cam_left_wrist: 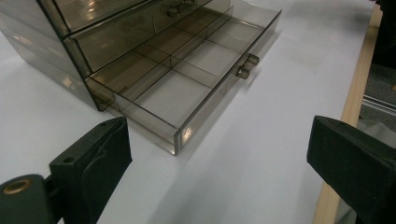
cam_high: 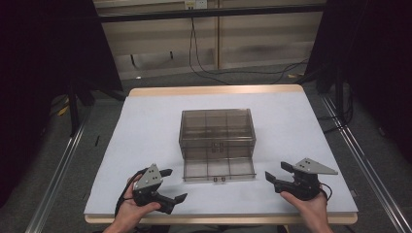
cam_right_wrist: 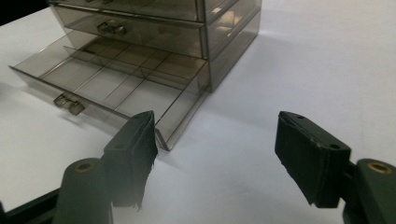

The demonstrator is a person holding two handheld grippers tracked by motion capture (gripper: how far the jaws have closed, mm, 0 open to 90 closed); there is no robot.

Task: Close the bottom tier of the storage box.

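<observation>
Desk [cam_high: 145,126]: white top, with a pale wooden edge showing along the far and near sides.
Cables [cam_high: 204,68]: dark, trailing over the grey floor beyond the far edge.
Rails [cam_high: 58,170]: metal, running along the floor beside the left and right edges.

Glossy clear plastic drawer box [cam_high: 217,130], matt white table [cam_high: 291,136]

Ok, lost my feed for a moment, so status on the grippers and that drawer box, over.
Left gripper open, empty. Right gripper open, empty. Drawer box mid-table, bottom drawer pulled out, compartments empty. Nothing in the way on the table.
</observation>
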